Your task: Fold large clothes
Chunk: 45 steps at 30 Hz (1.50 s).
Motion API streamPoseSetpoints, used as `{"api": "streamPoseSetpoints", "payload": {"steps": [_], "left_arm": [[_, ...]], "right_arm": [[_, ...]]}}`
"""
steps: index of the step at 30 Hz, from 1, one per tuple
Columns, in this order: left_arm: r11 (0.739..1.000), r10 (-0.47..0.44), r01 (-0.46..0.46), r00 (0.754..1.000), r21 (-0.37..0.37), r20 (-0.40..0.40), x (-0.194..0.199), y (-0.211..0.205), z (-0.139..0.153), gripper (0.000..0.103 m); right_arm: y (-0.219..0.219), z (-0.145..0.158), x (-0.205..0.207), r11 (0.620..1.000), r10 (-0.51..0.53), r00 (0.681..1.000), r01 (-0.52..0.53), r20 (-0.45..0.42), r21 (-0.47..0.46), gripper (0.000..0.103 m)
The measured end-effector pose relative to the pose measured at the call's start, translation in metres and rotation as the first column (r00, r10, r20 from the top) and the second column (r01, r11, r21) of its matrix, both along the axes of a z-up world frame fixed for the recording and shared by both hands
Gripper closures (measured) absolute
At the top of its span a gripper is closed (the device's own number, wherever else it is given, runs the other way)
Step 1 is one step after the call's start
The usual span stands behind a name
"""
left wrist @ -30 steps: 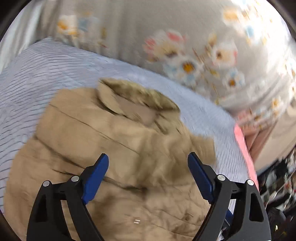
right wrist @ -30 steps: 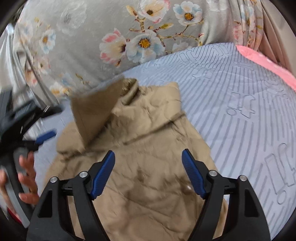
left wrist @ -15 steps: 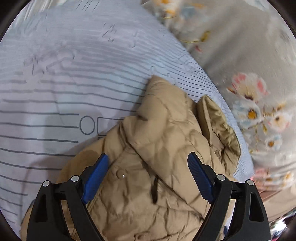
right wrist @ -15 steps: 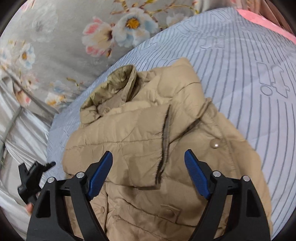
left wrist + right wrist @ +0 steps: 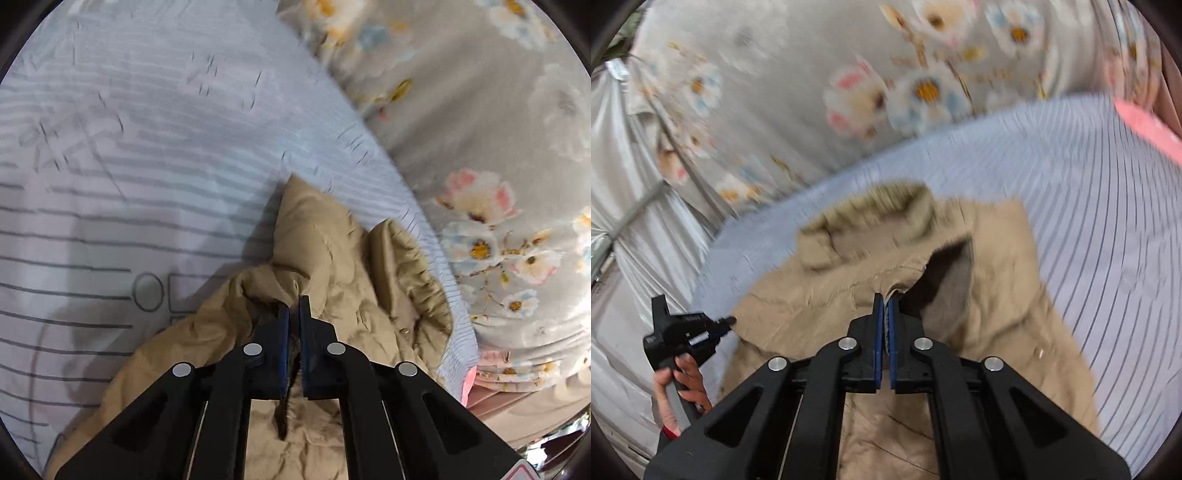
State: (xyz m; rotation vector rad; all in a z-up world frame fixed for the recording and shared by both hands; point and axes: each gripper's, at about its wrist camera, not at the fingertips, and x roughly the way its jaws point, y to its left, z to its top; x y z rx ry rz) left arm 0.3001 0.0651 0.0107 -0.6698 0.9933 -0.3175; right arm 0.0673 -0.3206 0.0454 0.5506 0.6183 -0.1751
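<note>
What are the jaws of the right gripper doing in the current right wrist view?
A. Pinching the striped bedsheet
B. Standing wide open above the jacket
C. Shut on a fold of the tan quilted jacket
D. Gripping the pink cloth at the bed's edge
C: the right gripper has its blue-padded jaws closed together with a bunched fold of the tan quilted jacket caught between them.

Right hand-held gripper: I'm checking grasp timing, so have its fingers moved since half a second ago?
Yes. The right hand-held gripper fingers, then spread wide over the tan jacket, have closed inward and now pinch a jacket edge.
</note>
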Motion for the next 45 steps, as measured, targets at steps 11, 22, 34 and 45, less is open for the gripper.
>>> {"api": "streamPoseSetpoints", "payload": {"steps": [11, 22, 34, 45], "left_arm": [[0.986, -0.010, 0.018, 0.999, 0.166, -0.049, -0.028, -0.004, -0.047, 0.102], [0.885, -0.012, -0.022, 0.997, 0.466, 0.070, -0.058, -0.013, -0.002, 0.092], [0.794, -0.213, 0.055, 0.958, 0.605, 0.192, -0.042, -0.133, 0.042, 0.041], [0.691, -0.209, 0.056, 0.970, 0.720, 0.124, -0.033, -0.153, -0.047, 0.028]], "right_arm": [[-0.012, -0.108, 0.006, 1.000, 0.002, 0.964, -0.002, -0.264, 0.000, 0.102], [-0.011, -0.073, -0.014, 0.993, -0.079, 0.969, 0.056, -0.233, -0.104, 0.070], [0.035, -0.024, 0.072, 0.983, 0.090, 0.990, -0.106, -0.109, -0.149, 0.063], [0.048, -0.116, 0.084, 0.960, 0.096, 0.959, -0.160, -0.267, -0.229, 0.065]]}}
